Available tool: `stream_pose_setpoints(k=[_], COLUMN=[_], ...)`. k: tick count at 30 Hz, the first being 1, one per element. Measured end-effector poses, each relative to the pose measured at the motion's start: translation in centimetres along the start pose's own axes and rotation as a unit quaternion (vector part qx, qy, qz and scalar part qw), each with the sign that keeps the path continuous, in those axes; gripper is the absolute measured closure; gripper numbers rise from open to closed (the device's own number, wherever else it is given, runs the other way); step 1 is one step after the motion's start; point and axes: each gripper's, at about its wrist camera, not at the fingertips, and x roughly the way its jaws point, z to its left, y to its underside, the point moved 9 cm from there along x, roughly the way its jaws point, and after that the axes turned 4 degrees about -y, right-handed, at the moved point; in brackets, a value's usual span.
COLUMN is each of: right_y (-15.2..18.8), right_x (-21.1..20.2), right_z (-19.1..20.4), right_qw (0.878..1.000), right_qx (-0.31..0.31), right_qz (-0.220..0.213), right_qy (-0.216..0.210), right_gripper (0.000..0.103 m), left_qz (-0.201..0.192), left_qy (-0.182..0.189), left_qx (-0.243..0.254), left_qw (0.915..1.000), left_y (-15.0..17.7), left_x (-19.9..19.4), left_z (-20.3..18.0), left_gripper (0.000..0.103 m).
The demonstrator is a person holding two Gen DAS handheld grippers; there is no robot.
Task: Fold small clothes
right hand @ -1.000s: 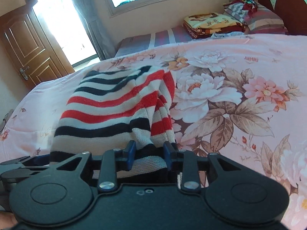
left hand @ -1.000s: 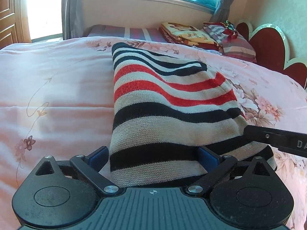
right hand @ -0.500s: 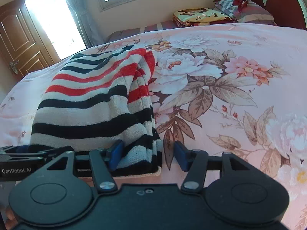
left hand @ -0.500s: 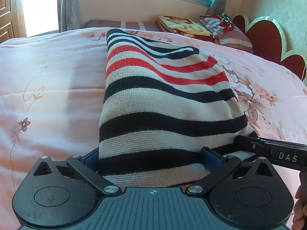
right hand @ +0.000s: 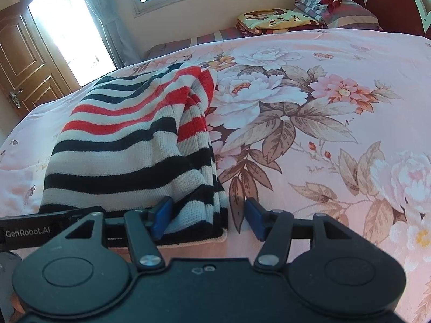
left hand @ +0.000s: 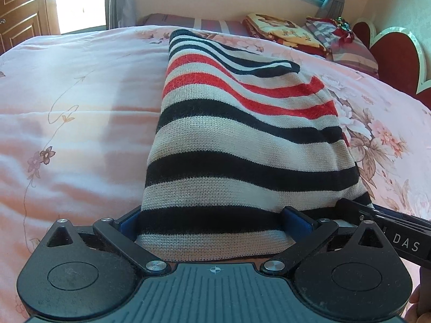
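A small knitted sweater (left hand: 242, 145) with black, cream and red stripes lies folded lengthwise on the pink floral bedspread (left hand: 75, 123). It also shows in the right wrist view (right hand: 129, 150). My left gripper (left hand: 212, 220) is wide open, its jaws standing either side of the sweater's near hem. My right gripper (right hand: 206, 218) is open at the hem's right corner, with the cloth lying loose between its jaws. Its finger (left hand: 382, 223) shows at the right in the left wrist view.
Folded blankets (right hand: 277, 20) and a striped pillow (right hand: 342, 10) lie at the head of the bed by the red headboard (left hand: 396, 53). A wooden door (right hand: 24, 62) and a curtained window stand beyond the bed.
My right gripper has opened and let go of the sweater's hem. The sweater has settled flat on the bed. Both grippers have drawn slightly closer to the near hem.
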Motion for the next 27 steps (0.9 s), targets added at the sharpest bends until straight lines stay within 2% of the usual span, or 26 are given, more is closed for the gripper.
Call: stream_pose_setpoints(k=[2, 4, 7, 8, 13, 22, 27], right_y=[0.0, 0.0, 0.0, 0.0, -0.1, -0.2, -0.5], right_x=[0.1, 0.1, 0.1, 0.1, 0.2, 0.4, 0.1], right_z=[0.0, 0.0, -0.1, -0.1, 0.0, 0.2, 0.3], right_qw=[1.000, 1.000, 1.000, 1.000, 1.000, 1.000, 0.999], right_qx=[-0.002, -0.003, -0.004, -0.006, -0.014, -0.026, -0.030], right_qz=[-0.001, -0.002, -0.002, -0.001, 0.001, 0.004, 0.021], right_qy=[0.000, -0.001, -0.005, -0.006, -0.009, -0.003, 0.009], right_gripper=[0.044, 0.043, 0.043, 0.042, 0.041, 0.037, 0.025], left_qz=[-0.002, -0.004, 0.005, 0.002, -0.008, 0.008, 0.006], left_qy=[-0.005, 0.008, 0.022, 0.023, -0.011, -0.017, -0.029], left_qx=[0.009, 0.011, -0.052, -0.059, -0.015, -0.008, -0.001], left_qw=[0.9999, 0.9999, 0.9984, 0.9980, 0.9998, 0.9998, 0.9996], left_y=[-0.2, -0.4, -0.4, -0.3, -0.6, -0.9, -1.3], left_x=[-0.1, -0.2, 0.4, 0.5, 0.4, 0.7, -0.8], left_z=[-0.2, -0.1, 0.9, 0.9, -0.2, -0.2, 0.1], left_gripper=[0.000, 0.000, 0.000, 0.000, 0.000, 0.000, 0.000])
